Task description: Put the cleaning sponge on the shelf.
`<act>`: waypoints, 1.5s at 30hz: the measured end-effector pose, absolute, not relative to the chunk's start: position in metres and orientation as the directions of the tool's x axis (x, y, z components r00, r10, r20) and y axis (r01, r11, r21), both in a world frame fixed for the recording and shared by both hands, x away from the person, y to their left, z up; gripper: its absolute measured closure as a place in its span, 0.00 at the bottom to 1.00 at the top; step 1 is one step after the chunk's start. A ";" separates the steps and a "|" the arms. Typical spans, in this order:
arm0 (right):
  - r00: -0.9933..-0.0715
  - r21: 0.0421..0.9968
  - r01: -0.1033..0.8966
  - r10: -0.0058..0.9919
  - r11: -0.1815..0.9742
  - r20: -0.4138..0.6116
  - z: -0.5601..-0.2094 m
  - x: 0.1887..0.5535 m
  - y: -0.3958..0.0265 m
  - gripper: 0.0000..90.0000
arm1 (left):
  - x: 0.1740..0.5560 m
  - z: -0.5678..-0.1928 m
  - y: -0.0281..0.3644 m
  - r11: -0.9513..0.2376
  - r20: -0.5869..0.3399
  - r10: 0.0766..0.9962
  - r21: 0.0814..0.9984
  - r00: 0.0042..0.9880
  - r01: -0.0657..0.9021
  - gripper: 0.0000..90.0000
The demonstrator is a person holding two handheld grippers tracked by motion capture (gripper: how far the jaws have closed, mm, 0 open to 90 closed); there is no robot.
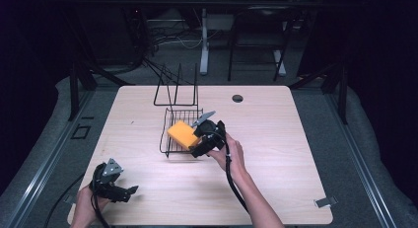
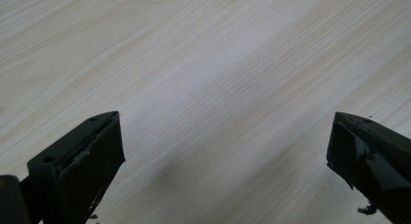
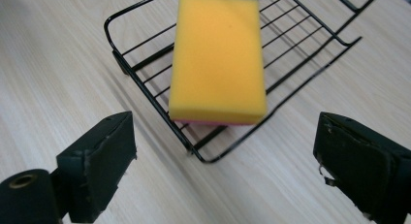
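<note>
wooden table point(image 1: 276, 139) — sponge point(image 3: 218, 59) in wire rack point(image 3: 310, 44), right tongs point(image 3: 223, 156) apart.

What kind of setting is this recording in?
Probably a lab recording bay: a bare wooden table ringed by dark curtains, loose floor cables, and a desk frame behind.

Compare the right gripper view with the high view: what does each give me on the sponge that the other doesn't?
Right gripper view: a thin pink layer under the yellow sponge, and the right gripper with its jaws wide apart, short of the sponge, nothing between them.

High view: the left gripper resting near the table's front left corner, the person's right hand, and the tall wire frame behind the rack.

Both: the sponge lying flat in the black wire rack on the wooden table.
</note>
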State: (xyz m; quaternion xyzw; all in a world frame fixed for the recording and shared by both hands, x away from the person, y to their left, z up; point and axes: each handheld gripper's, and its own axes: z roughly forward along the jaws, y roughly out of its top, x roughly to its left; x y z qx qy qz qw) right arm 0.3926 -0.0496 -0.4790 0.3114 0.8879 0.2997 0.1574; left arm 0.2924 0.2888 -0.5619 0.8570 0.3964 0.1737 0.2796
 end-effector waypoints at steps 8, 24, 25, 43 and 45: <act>-0.735 0.636 0.457 0.667 0.622 -0.123 -0.464 0.364 -0.080 0.09 | 0.292 -0.562 0.288 -0.526 0.075 0.779 0.619 0.623 0.583 0.00; -0.667 0.618 0.509 0.728 0.599 -0.156 -0.463 0.313 -0.154 0.10 | 0.292 -0.562 0.288 -0.530 0.081 0.778 0.616 0.623 0.582 0.00; -0.661 0.615 0.517 0.734 0.595 -0.155 -0.464 0.309 -0.159 0.10 | 0.292 -0.562 0.288 -0.531 0.080 0.778 0.616 0.623 0.583 0.00; -0.559 0.597 0.637 0.826 0.487 -0.077 -0.516 0.261 -0.233 0.12 | 0.294 -0.565 0.287 -0.544 0.090 0.775 0.600 0.626 0.587 0.00; -0.540 0.611 0.648 0.840 0.455 -0.053 -0.526 0.259 -0.240 0.12 | 0.294 -0.566 0.287 -0.543 0.078 0.774 0.593 0.628 0.595 0.00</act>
